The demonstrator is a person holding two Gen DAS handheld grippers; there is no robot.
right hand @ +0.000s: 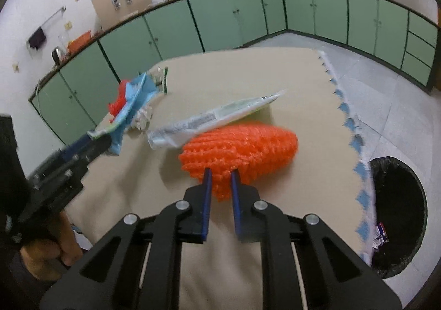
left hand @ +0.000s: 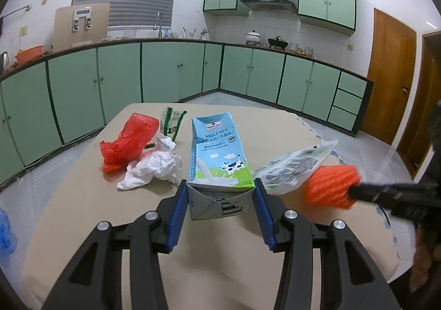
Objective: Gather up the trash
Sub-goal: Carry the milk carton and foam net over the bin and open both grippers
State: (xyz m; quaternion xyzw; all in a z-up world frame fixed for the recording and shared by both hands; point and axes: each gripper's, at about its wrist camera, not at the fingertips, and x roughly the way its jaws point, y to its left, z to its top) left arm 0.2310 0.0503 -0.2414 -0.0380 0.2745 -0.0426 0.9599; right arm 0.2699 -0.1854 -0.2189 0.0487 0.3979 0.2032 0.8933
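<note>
Gripping now: the left gripper has its blue pads against both side walls of the milk carton, spread as wide as the carton's base.
Milk carton look: light blue, printed "WHOLE MILK" with a cow on green grass; its folded grey bottom faces the left wrist camera and its opened top points away.
Milk carton place: lengthwise between the left fingers, over the beige table; whether it is lifted cannot be told.
Right gripper: narrowly parted, blue fingers pinched on the near end of the orange foam net.
Orange net look: bright orange, knobbly mesh sleeve, oval, blurred in both views.
Orange net place: straight ahead of the right fingers, just beside the printed white wrapper.
Other trash: red plastic bag and crumpled white tissue left of the carton, touching each other; green pipe cleaner behind them.
Bin: black-lined trash bin on the floor by the table's right edge.
</note>
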